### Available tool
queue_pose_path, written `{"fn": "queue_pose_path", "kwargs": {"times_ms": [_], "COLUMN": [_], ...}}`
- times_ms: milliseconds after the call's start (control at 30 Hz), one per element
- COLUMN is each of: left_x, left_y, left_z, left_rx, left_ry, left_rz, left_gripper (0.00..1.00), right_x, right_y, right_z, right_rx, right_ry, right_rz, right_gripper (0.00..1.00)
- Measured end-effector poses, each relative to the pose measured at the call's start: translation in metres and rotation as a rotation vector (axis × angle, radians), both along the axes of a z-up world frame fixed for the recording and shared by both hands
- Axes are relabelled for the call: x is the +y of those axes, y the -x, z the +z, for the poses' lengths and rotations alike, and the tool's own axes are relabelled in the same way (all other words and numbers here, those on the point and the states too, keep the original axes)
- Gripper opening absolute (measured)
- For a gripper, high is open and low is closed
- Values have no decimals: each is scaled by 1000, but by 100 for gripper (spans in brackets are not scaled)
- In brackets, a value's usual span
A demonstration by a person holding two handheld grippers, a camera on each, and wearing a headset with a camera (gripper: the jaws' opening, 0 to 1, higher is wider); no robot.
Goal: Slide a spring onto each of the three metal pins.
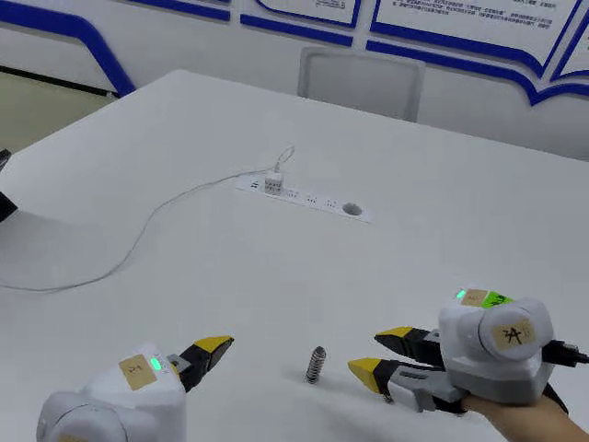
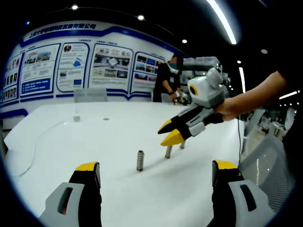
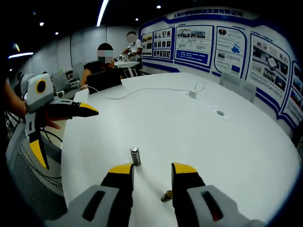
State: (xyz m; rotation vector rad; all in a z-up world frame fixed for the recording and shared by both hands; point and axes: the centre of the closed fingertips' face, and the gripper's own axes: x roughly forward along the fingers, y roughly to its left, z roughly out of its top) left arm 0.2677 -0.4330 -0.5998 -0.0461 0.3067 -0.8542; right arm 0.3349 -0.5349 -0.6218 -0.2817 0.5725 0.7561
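Note:
A short metal pin with a spring coiled round it (image 1: 316, 364) stands upright near the table's front edge, also seen as a spring-covered pin (image 2: 140, 161) (image 3: 135, 156). My left gripper (image 2: 156, 165) is open wide, its jaws well short of that pin; one yellow fingertip (image 1: 213, 346) shows left of it. My right gripper (image 1: 380, 349) is open just right of the pin, with nothing held. A second small metal pin (image 3: 166, 196) sits low between the right jaws (image 2: 168, 151). A third pin (image 2: 182, 145) stands just behind it.
A white power strip (image 1: 304, 196) with a plugged charger (image 1: 273, 182) and a thin cable (image 1: 138, 241) lies mid-table. A grey chair (image 1: 361, 81) stands at the far edge. People sit at a laptop (image 3: 104, 78) beyond the table.

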Motion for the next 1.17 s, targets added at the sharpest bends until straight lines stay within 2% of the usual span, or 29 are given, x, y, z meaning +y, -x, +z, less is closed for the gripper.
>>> {"fn": "queue_pose_path", "kwargs": {"times_ms": [100, 267, 400, 433, 567, 667, 800, 900, 1033, 1167], "left_x": [2, 3, 5, 6, 6, 10, 18, 19, 17, 13], "left_y": [-2, -4, -6, -6, -7, -10, -15, -16, -14, -11], "left_z": [2, 3, 4, 4, 3, 3, 4, 4, 4, 1], "left_rx": [2, -5, -9, -13, -9, 1, 9, 6, -3, -5], "left_ry": [13, 21, 21, 17, 14, 28, 45, 41, 23, 1], "left_rz": [12, 22, 38, 41, 44, 65, 104, 114, 102, 84], "left_gripper": [100, 100, 100, 100, 100, 100, 100, 100, 100, 100], "right_x": [-18, -57, -90, -98, -123, -139, -150, -149, -147, -149], "right_y": [3, 18, 30, 33, 45, 54, 70, 82, 90, 89], "right_z": [7, 15, 17, 21, 24, 24, 17, 13, 17, 27], "right_rx": [-26, -81, -86, -104, -123, -138, -138, -145, -181, -232], "right_ry": [-24, -52, -54, -67, -71, -83, -90, -90, -104, -163], "right_rz": [-59, -160, -278, -304, -367, -409, -435, -439, -444, -479], "right_gripper": [37, 40, 48, 49, 54, 56, 65, 71, 76, 82]}}
